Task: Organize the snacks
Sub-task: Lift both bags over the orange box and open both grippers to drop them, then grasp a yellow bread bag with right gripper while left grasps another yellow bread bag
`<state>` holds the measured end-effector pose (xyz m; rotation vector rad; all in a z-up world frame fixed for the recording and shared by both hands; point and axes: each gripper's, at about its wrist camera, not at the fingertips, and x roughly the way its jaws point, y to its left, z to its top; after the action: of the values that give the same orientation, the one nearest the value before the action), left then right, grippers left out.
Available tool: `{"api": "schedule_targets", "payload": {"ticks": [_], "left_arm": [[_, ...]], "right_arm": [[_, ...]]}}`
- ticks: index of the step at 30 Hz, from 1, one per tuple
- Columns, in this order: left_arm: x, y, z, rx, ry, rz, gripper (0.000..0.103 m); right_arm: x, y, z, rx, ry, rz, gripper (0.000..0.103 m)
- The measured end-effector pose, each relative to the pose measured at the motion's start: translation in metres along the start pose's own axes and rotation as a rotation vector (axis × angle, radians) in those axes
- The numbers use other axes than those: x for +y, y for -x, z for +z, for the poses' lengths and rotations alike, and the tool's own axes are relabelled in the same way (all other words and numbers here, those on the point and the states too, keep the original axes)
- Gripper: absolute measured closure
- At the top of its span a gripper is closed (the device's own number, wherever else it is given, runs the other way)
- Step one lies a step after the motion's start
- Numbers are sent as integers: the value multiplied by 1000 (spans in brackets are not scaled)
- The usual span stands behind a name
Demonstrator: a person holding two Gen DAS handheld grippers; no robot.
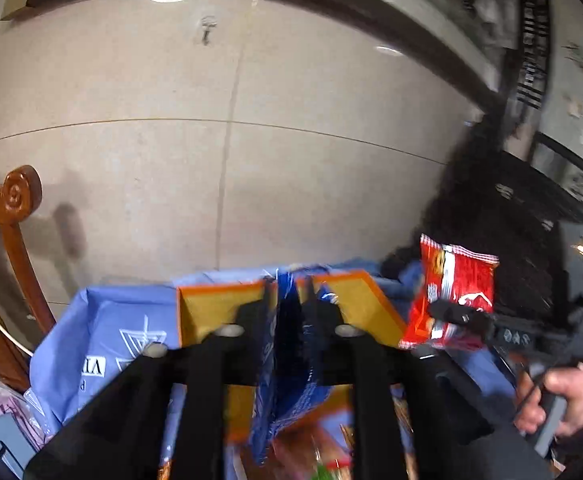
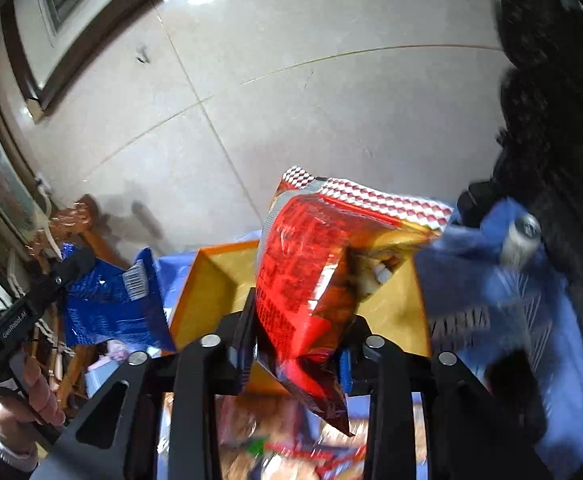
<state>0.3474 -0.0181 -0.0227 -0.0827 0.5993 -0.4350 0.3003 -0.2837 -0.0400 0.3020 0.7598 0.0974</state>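
In the left wrist view a blue snack bag (image 1: 287, 344) hangs edge-on between the fingers of my left gripper (image 1: 289, 292), just above an orange-rimmed yellow box (image 1: 219, 312). The jaws stand apart, and I see no pad pressing on the bag. In the right wrist view a puffy red snack bag (image 2: 303, 280) fills the gap of my right gripper (image 2: 303, 312), tilted over the same box (image 2: 211, 284), with the jaws apart as well. Each view shows the other gripper too: the right one (image 1: 439, 308) with the red bag (image 1: 455, 300), the left one (image 2: 67, 268) with the blue bag (image 2: 111, 308).
A printed blue cloth (image 1: 103, 340) lies around the box, and a silver can (image 2: 523, 236) stands on it at the right. More snack packs (image 2: 291, 440) lie blurred below the fingers. A carved wooden chair (image 1: 7, 208) stands left, a black fluffy mass (image 1: 491, 200) right, pale tiled floor beyond.
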Motion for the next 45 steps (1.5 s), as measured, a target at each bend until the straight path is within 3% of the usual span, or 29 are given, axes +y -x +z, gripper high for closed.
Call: {"api": "schedule_targets", "payload": {"ticks": [1, 2, 4, 5, 9, 17, 23, 26, 29, 32, 37, 42, 45], "left_arm": [[1, -6, 5, 15, 29, 39, 6], [3, -7, 8, 9, 77, 94, 4], [8, 0, 5, -32, 140, 53, 4], [10, 4, 1, -40, 164, 37, 4], [19, 19, -28, -17, 215, 93, 4], [19, 56, -131, 126, 131, 170, 4], [13, 92, -204, 240, 81, 195, 4], [7, 102, -227, 274, 56, 193, 4], [2, 109, -242, 319, 45, 198, 4], [-3, 118, -254, 328, 74, 171, 4], [-16, 119, -269, 377, 52, 171, 4], [-21, 127, -278, 409, 43, 168, 4], [-24, 123, -284, 437, 43, 163, 4]], "right_arm": [[0, -5, 9, 14, -7, -32, 19], [-1, -6, 12, 13, -14, -54, 14], [1, 4, 13, -30, -1, -72, 5], [1, 8, 11, -43, 11, -74, 3], [-4, 18, -18, -20, 37, -73, 3], [-24, 40, -132, 163, 40, 47, 3], [10, 50, -214, 236, 307, 74, 4], [27, 46, -245, 288, 439, 75, 11], [30, 41, -263, 343, 453, 81, 16], [29, 34, -278, 442, 393, 111, 18], [24, 16, -302, 572, 313, 93, 36], [19, -4, -325, 680, 202, 115, 39], [20, -3, -335, 688, 202, 78, 61]]}}
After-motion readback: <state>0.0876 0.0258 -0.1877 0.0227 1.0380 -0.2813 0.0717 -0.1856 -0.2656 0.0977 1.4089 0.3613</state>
